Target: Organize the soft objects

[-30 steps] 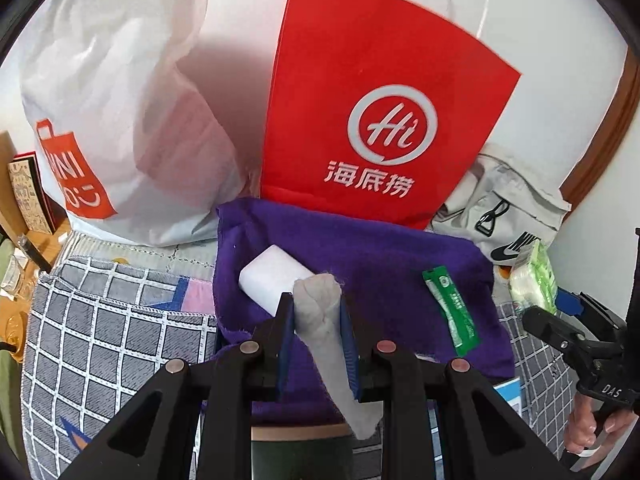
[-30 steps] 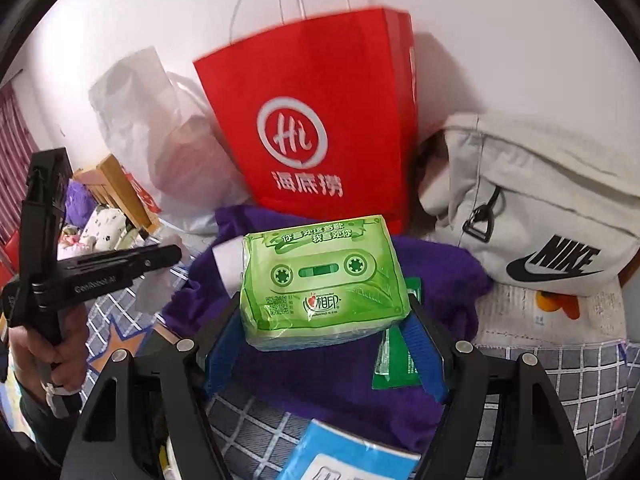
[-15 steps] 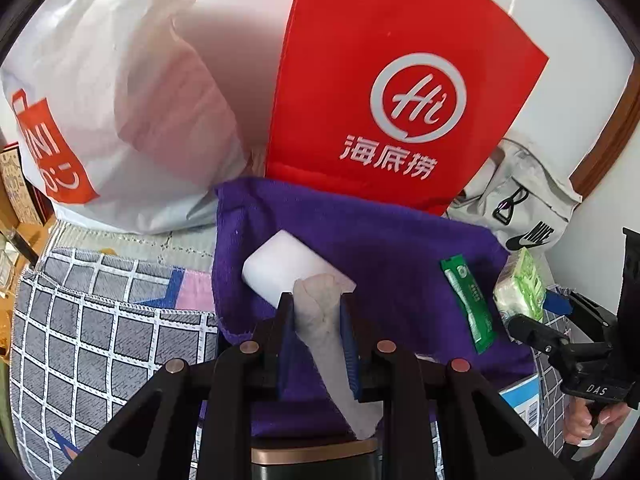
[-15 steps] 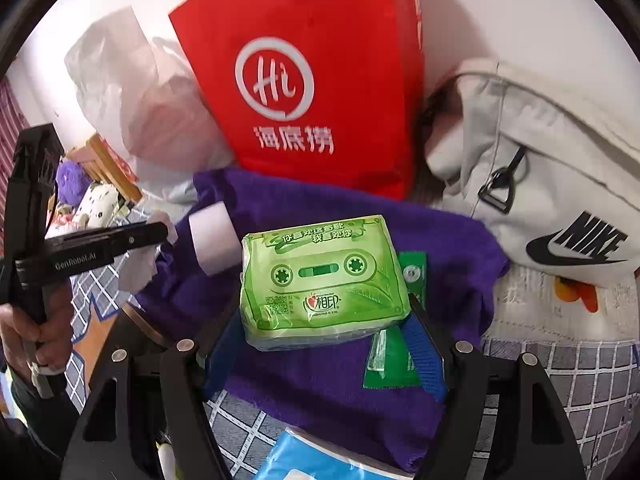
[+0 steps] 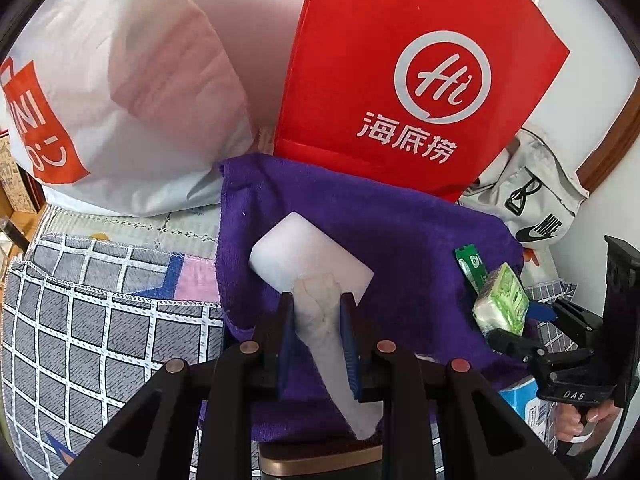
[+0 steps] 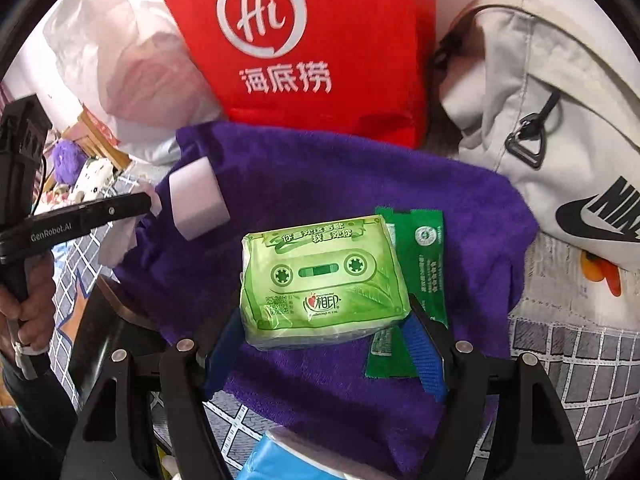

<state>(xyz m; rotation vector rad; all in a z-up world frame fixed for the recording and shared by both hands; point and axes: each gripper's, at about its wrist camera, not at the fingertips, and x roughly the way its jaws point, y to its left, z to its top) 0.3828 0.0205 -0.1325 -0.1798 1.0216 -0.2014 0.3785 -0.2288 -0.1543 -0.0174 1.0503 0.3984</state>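
Our left gripper (image 5: 317, 309) is clamped on a grey-white sock (image 5: 325, 332); our right gripper (image 6: 326, 322) squeezes the green tissue pack (image 6: 322, 276). Both hang over the purple towel (image 6: 312, 176), beyond it the red bag (image 6: 320, 40).

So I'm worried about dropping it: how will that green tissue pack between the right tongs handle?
The green tissue pack is probably light and squashy; its wrapper bulges and wrinkles. The glossy film may be slippery. Held by its ends in the right tongs, it keeps its shape, so it likely won't flop.
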